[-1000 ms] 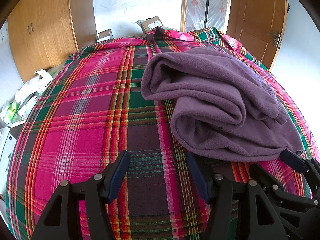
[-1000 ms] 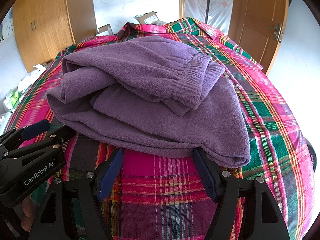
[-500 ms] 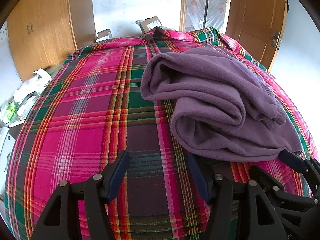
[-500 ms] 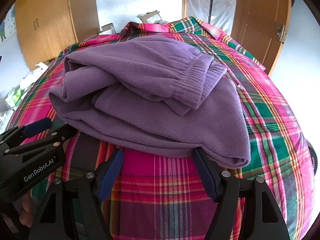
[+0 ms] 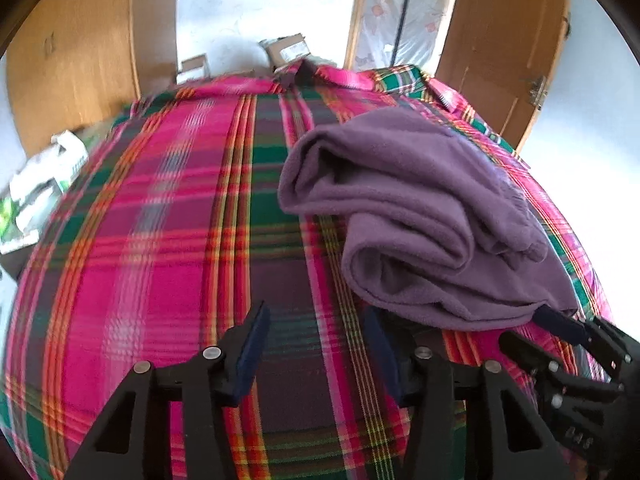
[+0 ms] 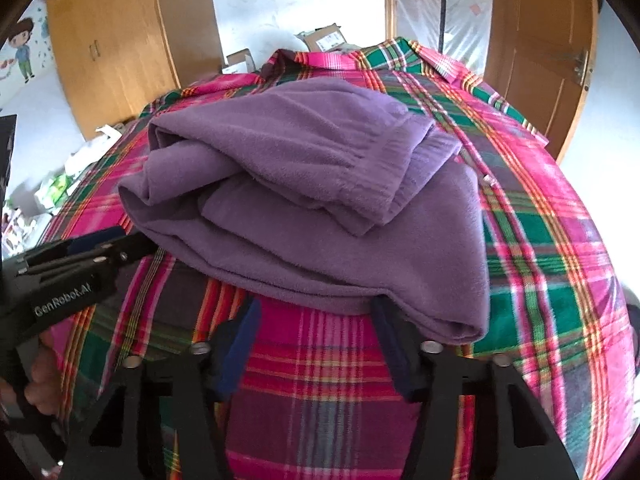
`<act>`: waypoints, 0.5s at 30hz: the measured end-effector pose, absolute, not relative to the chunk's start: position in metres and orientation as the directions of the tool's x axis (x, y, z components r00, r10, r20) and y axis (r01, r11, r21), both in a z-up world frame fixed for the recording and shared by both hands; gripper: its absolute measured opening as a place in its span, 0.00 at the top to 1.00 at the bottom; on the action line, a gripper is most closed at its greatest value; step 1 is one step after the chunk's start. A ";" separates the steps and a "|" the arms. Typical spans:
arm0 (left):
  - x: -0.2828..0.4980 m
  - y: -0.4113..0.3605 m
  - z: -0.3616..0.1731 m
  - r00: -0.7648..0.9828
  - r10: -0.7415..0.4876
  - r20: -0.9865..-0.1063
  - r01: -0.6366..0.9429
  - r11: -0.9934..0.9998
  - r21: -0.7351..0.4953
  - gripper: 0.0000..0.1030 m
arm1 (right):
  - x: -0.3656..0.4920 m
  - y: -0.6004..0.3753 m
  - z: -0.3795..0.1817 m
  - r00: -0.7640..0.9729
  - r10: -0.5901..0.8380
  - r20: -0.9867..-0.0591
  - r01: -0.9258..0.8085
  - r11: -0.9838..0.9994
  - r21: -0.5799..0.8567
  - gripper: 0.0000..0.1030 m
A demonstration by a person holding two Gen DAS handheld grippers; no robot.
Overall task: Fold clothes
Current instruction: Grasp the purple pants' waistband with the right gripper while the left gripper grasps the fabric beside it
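A purple fleece garment [image 6: 320, 208] lies folded in a loose bundle on the plaid-covered bed [image 6: 540, 248]; its elastic waistband faces the right. In the left wrist view the purple fleece garment [image 5: 420, 216] sits right of centre. My left gripper [image 5: 316, 340] is open over bare plaid, just left of the bundle's near edge. My right gripper [image 6: 316, 332] is open at the bundle's near hem, with nothing between its fingers. Each gripper shows at the edge of the other's view: the right gripper [image 5: 576, 340], the left gripper [image 6: 92, 248].
The plaid cover [image 5: 160, 240] spreads wide to the left of the bundle. Wooden wardrobe doors [image 6: 116, 52] stand at the back left and a wooden door [image 6: 540, 52] at the back right. Cardboard boxes [image 5: 288, 50] lie beyond the bed, bags and clutter [image 5: 44, 176] on the floor at left.
Both grippers have pulled back and lifted slightly, so the bundle looks a little farther away. The garment has not moved. Both stay open.
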State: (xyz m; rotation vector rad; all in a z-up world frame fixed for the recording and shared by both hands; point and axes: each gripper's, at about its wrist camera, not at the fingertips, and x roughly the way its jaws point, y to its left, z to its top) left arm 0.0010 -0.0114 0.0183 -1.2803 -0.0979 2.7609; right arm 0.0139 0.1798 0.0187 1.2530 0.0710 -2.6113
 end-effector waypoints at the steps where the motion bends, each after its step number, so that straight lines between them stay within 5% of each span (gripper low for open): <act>1: 0.002 -0.010 0.022 -0.652 0.114 -0.750 -0.072 -0.993 -0.089 0.51 | 0.014 0.182 0.020 -0.603 -0.204 -0.771 0.242 -0.968 0.067 0.56; 6: 0.007 -0.008 0.042 -0.676 0.160 -0.719 -0.144 -0.986 -0.084 0.51 | 0.021 0.195 0.033 -0.623 -0.251 -0.741 0.272 -0.957 0.095 0.69; 15: -0.004 0.009 0.070 -0.728 0.201 -0.656 -0.245 -0.969 -0.024 0.51 | 0.007 0.207 0.055 -0.683 -0.272 -0.678 0.307 -0.949 0.071 0.70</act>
